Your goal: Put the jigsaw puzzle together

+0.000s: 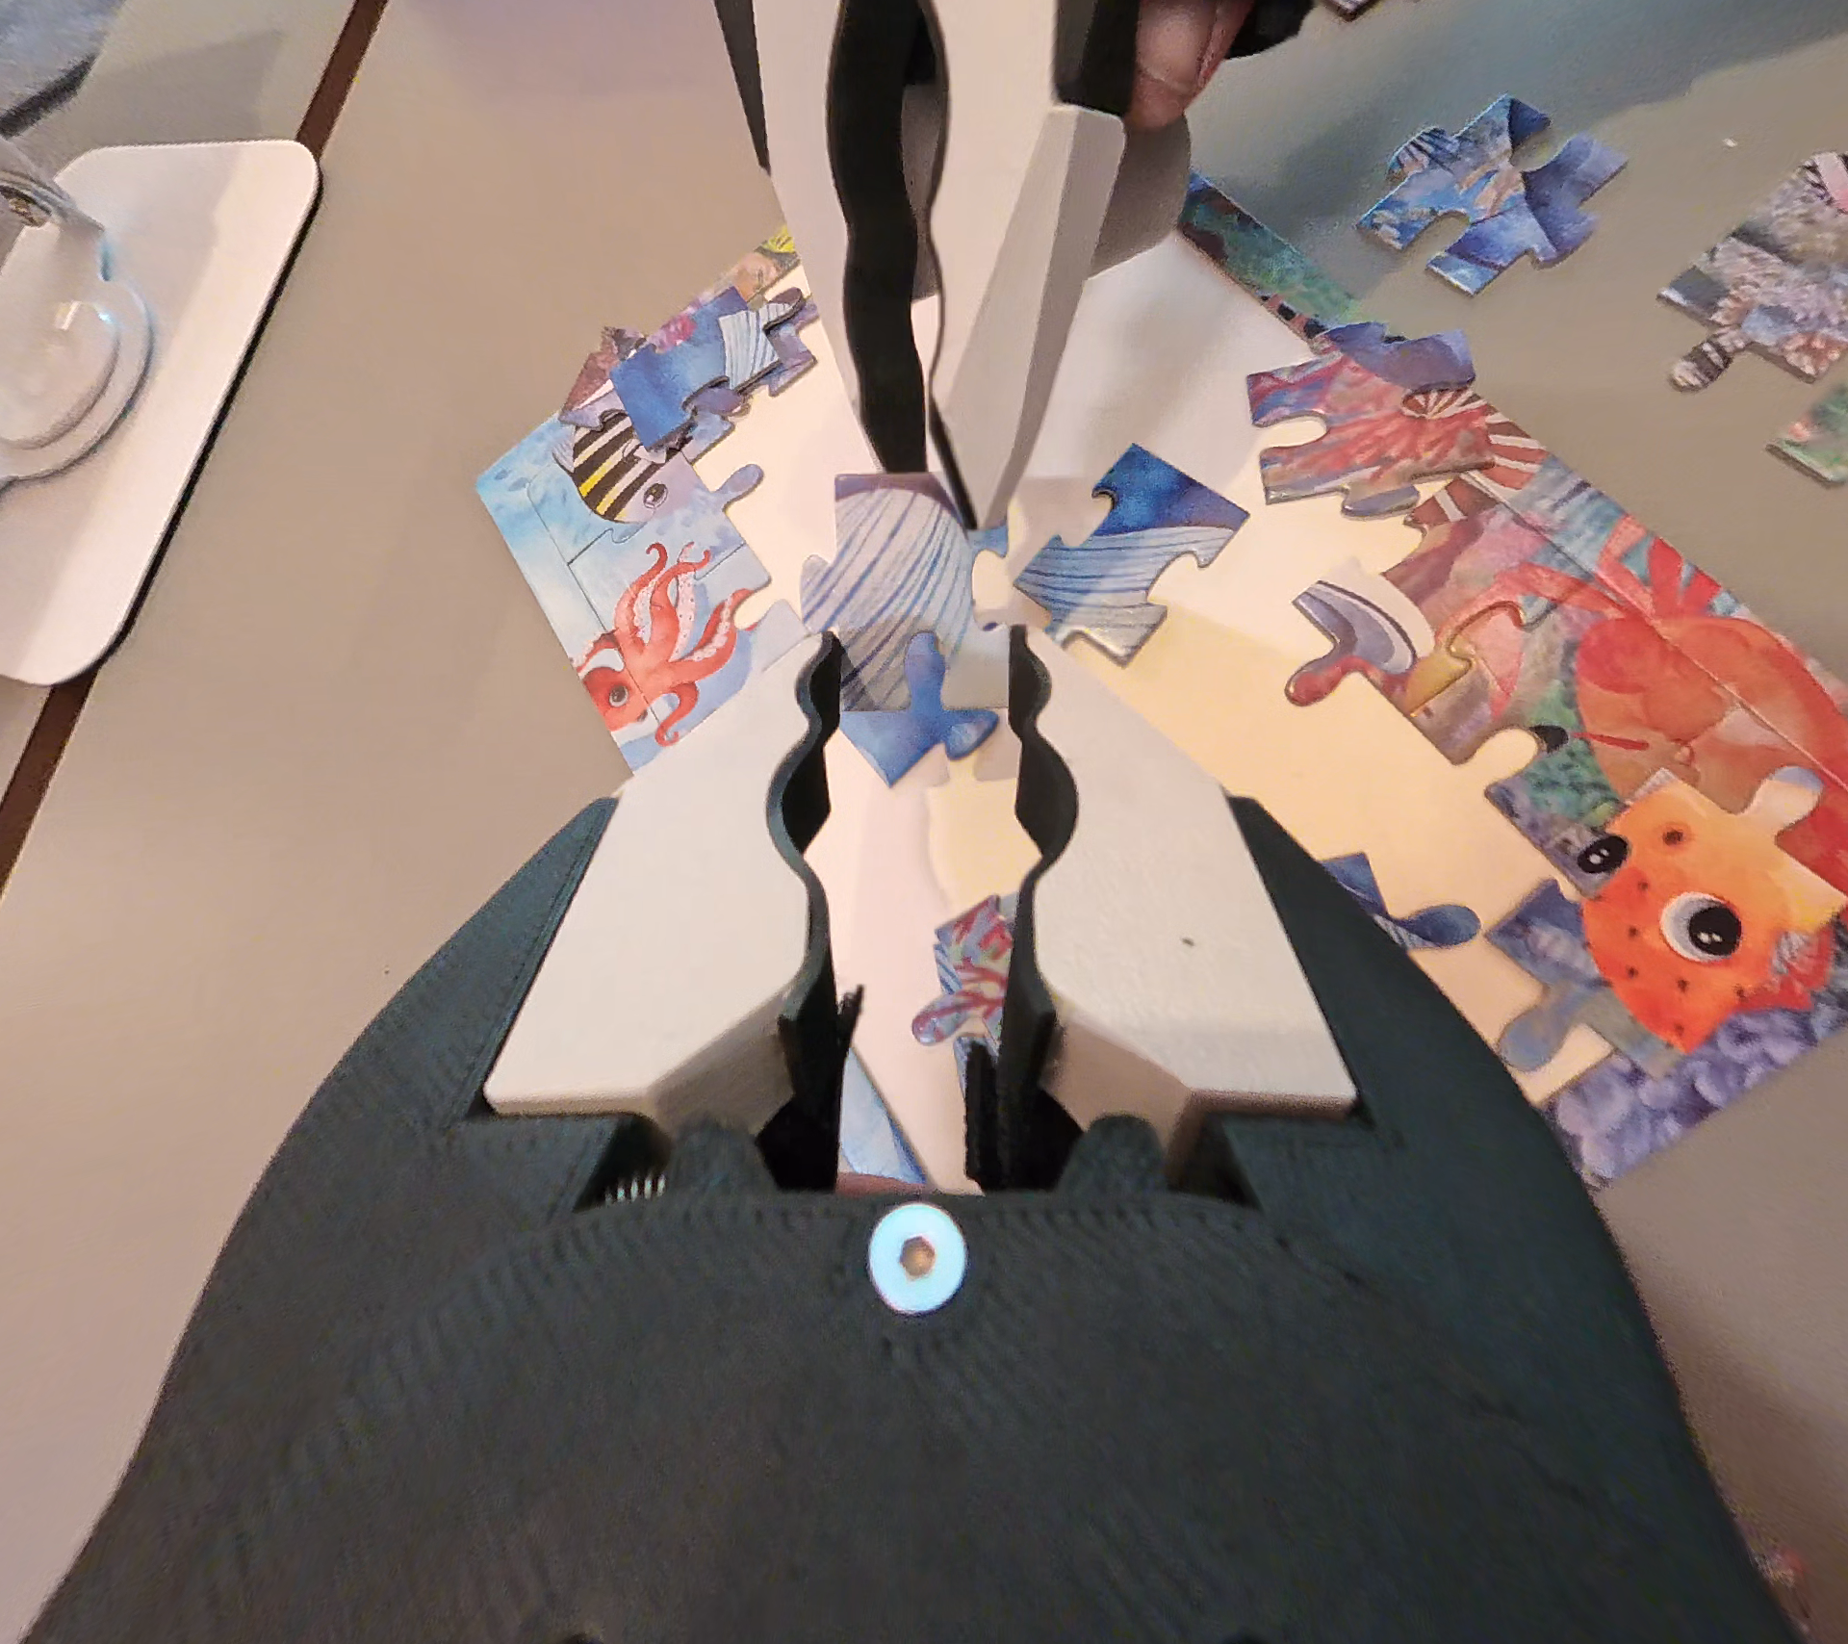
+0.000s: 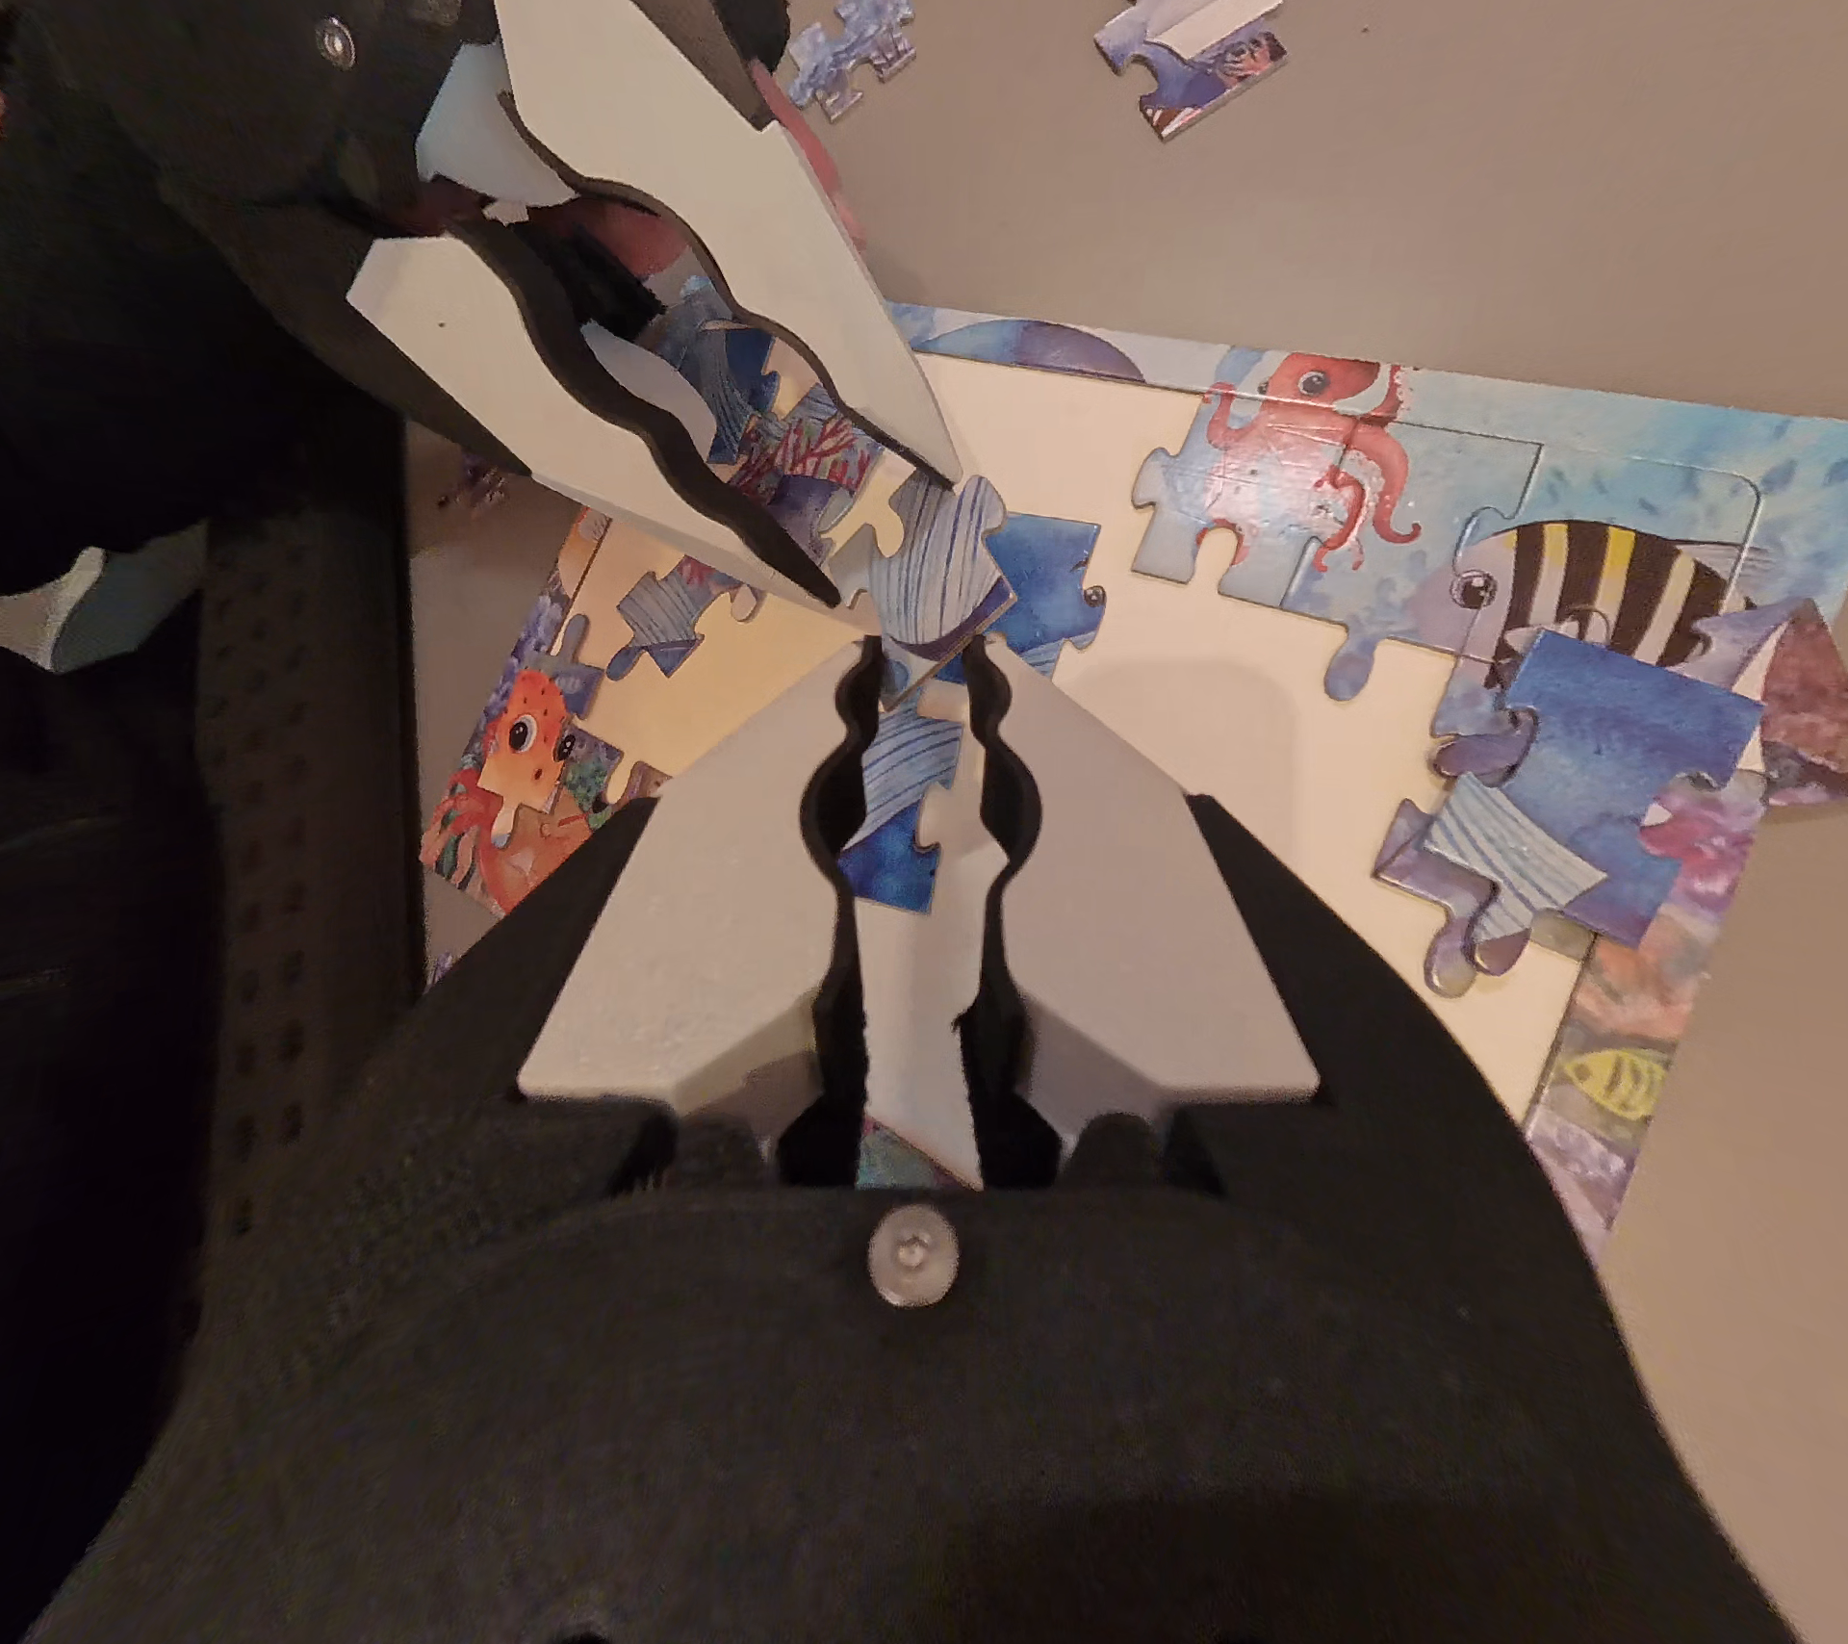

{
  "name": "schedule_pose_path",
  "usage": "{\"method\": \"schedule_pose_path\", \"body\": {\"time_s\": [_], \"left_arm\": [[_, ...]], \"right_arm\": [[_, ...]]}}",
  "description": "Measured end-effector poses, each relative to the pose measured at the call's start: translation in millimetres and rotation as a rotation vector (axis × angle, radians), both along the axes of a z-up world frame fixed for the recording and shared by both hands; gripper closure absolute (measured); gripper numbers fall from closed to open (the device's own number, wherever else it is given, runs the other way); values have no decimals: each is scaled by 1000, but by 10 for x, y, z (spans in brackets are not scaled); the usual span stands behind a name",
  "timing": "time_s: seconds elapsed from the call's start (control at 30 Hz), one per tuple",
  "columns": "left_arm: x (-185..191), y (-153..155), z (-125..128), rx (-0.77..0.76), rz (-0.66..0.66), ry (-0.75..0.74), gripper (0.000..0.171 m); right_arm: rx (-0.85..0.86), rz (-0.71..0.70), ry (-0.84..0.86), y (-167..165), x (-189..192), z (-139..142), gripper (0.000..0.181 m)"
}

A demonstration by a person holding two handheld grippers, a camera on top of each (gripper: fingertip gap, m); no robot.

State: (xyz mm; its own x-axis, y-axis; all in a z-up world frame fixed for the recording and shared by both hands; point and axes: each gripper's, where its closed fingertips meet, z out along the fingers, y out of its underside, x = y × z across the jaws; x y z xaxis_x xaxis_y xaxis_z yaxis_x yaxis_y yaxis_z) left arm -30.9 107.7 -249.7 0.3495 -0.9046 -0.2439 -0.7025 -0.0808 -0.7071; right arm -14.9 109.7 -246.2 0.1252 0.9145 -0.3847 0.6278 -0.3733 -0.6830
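Both tongs meet over the cream puzzle tray (image 1: 1200,676). The left gripper (image 1: 920,646), slightly spread, straddles a blue-striped cardboard puzzle piece (image 1: 890,586); the right gripper (image 2: 920,646), slightly spread, straddles its neighbouring blue-striped piece (image 2: 905,781).

**Warm indoor light, wide-angle warp, soft foregrounds**

Both views are moderately lit. The puzzle tray (image 1: 1180,696) glows yellowish at centre, with glare on glossy pieces near 3 o'clock in the left wrist view. Soft gripper shadows cross the tray (image 2: 1200,696). The right wrist view goes dim and murky from 6 to 10 o'clock. Edges bend and smear; the nearest gripper bodies are blurred.
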Motion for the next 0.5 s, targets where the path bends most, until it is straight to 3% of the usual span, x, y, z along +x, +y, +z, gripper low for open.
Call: {"method": "schedule_pose_path", "body": {"time_s": [0.13,0.2,0.5], "left_arm": [[59,33,-9,-1,10,-29,140],[78,36,5,7,6,-43,156],[32,70,83,1,32,-88,142]], "right_arm": [[-49,-17,74,36,3,113,175],[-22,-34,71,80,16,121,181],[20,46,29,-21,59,99,181]]}}
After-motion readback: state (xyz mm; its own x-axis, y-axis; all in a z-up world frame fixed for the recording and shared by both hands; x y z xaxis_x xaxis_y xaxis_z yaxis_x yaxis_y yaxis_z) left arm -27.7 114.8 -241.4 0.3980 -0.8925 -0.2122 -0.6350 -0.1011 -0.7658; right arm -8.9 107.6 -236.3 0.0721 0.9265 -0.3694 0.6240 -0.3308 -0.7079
